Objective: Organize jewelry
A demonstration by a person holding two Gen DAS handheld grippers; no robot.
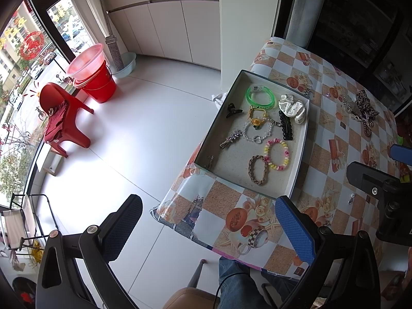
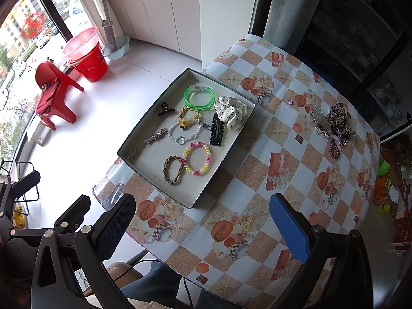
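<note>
tablecloth [image 2: 260,177]: glossy, looks like wipe-clean vinyl
tray [image 2: 198,200]: matt, speckled card-like bottom
green bangle [image 2: 199,97]: shiny see-through plastic
white scrunchie [image 2: 231,110]: satiny cloth, soft sheen
brown bracelet [image 2: 172,170]: braided cord, matt
clear bracelet [image 2: 184,131]: glassy beads
leopard scrunchie [image 2: 340,121]: cloth
gripper pads [image 2: 291,229]: blue, rough diamond-textured
floor [image 2: 103,118]: smooth, glossy

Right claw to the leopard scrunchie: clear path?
Probably yes. The right claw is open and empty, and the leopard scrunchie lies on bare tablecloth outside the tray, nothing between.
</note>
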